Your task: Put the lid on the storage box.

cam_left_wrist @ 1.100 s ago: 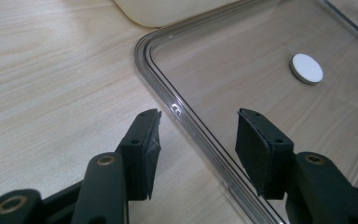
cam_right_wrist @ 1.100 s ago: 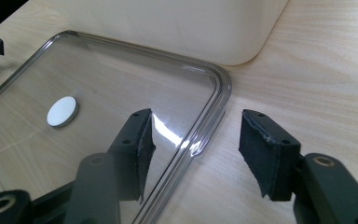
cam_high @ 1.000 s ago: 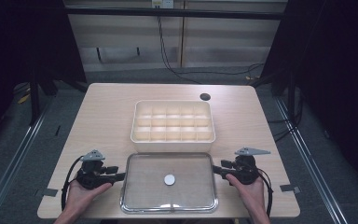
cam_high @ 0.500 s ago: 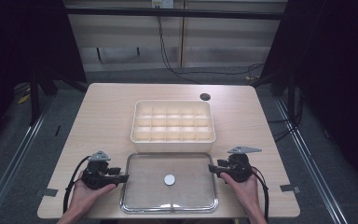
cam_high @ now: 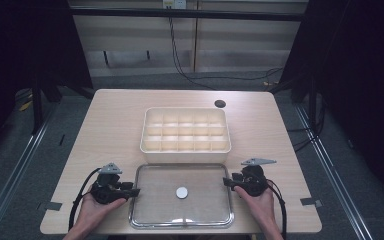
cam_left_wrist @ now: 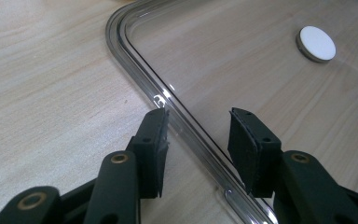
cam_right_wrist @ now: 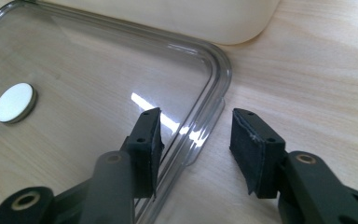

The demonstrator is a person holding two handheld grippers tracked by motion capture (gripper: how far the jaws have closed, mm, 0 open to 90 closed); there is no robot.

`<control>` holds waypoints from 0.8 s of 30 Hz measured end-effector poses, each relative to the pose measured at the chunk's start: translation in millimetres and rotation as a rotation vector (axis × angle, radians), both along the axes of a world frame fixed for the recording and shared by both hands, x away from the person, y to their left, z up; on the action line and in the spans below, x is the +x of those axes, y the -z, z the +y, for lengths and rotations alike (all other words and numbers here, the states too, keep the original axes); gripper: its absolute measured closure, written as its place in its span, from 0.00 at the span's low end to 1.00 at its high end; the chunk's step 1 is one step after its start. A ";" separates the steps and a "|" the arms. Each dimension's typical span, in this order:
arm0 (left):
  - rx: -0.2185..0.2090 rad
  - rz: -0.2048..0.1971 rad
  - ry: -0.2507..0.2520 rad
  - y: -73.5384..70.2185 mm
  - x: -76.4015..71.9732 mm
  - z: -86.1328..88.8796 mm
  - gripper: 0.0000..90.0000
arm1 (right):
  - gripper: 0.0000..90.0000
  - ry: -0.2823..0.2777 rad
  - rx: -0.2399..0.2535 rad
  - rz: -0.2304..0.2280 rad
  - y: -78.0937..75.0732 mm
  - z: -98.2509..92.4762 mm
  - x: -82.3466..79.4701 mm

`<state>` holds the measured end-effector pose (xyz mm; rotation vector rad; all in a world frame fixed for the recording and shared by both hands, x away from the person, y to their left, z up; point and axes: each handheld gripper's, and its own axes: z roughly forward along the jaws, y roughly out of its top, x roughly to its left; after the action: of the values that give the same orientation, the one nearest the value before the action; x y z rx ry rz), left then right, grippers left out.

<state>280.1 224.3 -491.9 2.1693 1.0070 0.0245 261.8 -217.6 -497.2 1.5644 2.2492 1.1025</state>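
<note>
A clear rectangular lid (cam_high: 200, 200) with a white round knob (cam_high: 182, 192) lies flat at the table's front. Behind it stands a white compartment box (cam_high: 185, 129). My left gripper (cam_high: 134, 192) is at the lid's left edge. In the left gripper view the lid's rim (cam_left_wrist: 186, 126) runs between the jaws of the gripper (cam_left_wrist: 198, 140), whose pads stand clear of it. My right gripper (cam_high: 227, 182) straddles the right rim (cam_right_wrist: 209, 116) the same way, gripper (cam_right_wrist: 193, 144) open. Both sets of jaws have just been closing, with the rim between them.
The box's front wall (cam_right_wrist: 168, 18) sits close behind the lid. A dark round hole (cam_high: 220, 103) marks the table's far right. Tape marks (cam_high: 54, 205) lie near the front corners. Bare wood (cam_high: 105, 135) flanks the box.
Both grippers have crept slightly inwards onto the lid's side edges. The lid and the box have not moved.
</note>
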 end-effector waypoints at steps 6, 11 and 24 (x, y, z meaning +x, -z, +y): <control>0.003 -0.004 0.012 0.1 -0.8 -1.7 0.67 | 0.64 0.008 0.012 0.014 1.0 1.6 0.0; 0.017 -0.012 0.010 -0.2 -1.9 -2.9 0.71 | 0.70 0.045 0.083 0.031 3.9 -1.2 1.8; 0.014 -0.024 -0.015 0.7 -3.5 -3.8 0.73 | 0.71 0.098 0.267 0.108 10.2 -14.9 1.1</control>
<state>276.5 220.6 -492.6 2.1694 1.0119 0.0648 262.9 -232.5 -507.4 1.8559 2.1336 1.3676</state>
